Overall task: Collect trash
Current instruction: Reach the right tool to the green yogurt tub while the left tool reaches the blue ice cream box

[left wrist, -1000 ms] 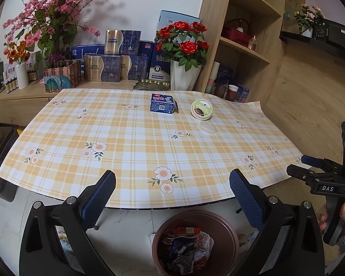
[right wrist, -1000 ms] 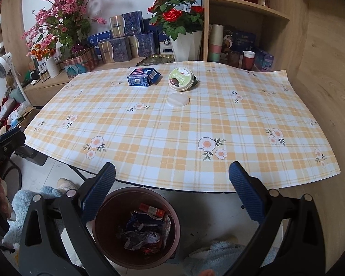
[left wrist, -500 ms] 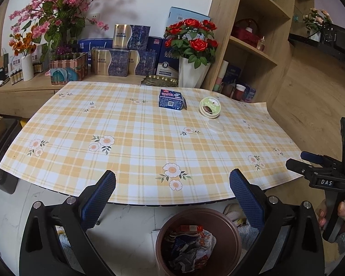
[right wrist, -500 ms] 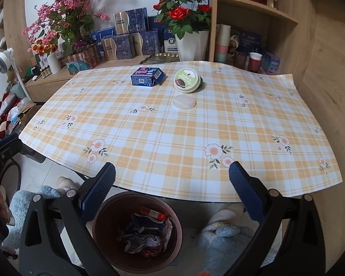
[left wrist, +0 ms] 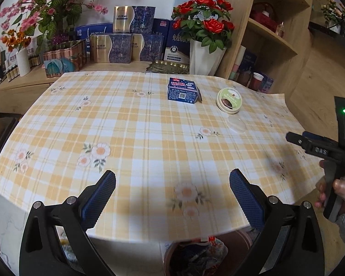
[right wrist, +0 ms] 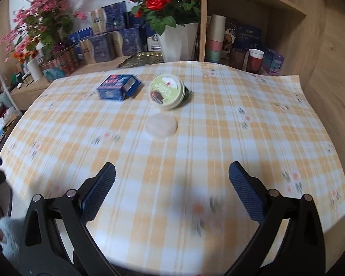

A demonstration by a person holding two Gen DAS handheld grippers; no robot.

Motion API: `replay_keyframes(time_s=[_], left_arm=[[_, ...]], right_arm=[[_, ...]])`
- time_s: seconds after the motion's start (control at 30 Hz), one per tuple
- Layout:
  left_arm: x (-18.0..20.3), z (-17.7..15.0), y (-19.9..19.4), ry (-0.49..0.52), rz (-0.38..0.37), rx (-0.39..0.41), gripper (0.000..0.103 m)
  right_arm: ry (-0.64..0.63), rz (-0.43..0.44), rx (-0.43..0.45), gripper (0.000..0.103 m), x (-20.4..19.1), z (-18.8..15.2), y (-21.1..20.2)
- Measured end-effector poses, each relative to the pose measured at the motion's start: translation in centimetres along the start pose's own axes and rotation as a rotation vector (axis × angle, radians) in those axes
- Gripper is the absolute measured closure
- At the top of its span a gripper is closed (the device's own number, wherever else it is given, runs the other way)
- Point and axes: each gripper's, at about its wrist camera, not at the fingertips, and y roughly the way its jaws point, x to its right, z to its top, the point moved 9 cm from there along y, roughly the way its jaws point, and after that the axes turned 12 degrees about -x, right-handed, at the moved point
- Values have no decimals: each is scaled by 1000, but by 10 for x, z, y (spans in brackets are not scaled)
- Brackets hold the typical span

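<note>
A blue carton (left wrist: 183, 90) (right wrist: 118, 87), a round green tin (left wrist: 229, 100) (right wrist: 167, 91) and a flat translucent lid (left wrist: 236, 124) (right wrist: 161, 125) lie at the far side of the checked tablecloth (left wrist: 126, 138). A brown bin (left wrist: 207, 253) holding crumpled wrappers stands on the floor under the near table edge. My left gripper (left wrist: 172, 197) is open and empty over the near edge. My right gripper (right wrist: 172, 195) is open and empty above the cloth (right wrist: 218, 138), short of the lid. The right gripper also shows in the left wrist view (left wrist: 319, 149).
A white vase of red roses (left wrist: 204, 57), stacked blue and gold boxes (left wrist: 124, 46) and pink flowers (left wrist: 48, 11) line the sideboard behind the table. A wooden shelf unit (left wrist: 271, 34) with cups stands at the back right.
Both grippers have moved forward and up over the table. The bin has dropped out of the right wrist view and is half hidden in the left one. Both stay open.
</note>
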Motion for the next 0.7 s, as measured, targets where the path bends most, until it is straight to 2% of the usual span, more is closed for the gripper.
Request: replay_keyframes(time_s=[0.2, 0.33, 0.5, 0.7], left_arm=[[-12, 49, 38, -32, 1, -5, 6], [-20, 70, 56, -64, -9, -2, 6], [-26, 85, 77, -74, -10, -13, 6], [-28, 92, 94, -55, 10, -27, 6]], right_arm=[[20, -52, -14, 6, -9, 79, 67], [20, -72, -51, 6, -20, 120, 112], [40, -156, -97, 6, -23, 146, 152], [-10, -225, -168, 6, -25, 150, 186]])
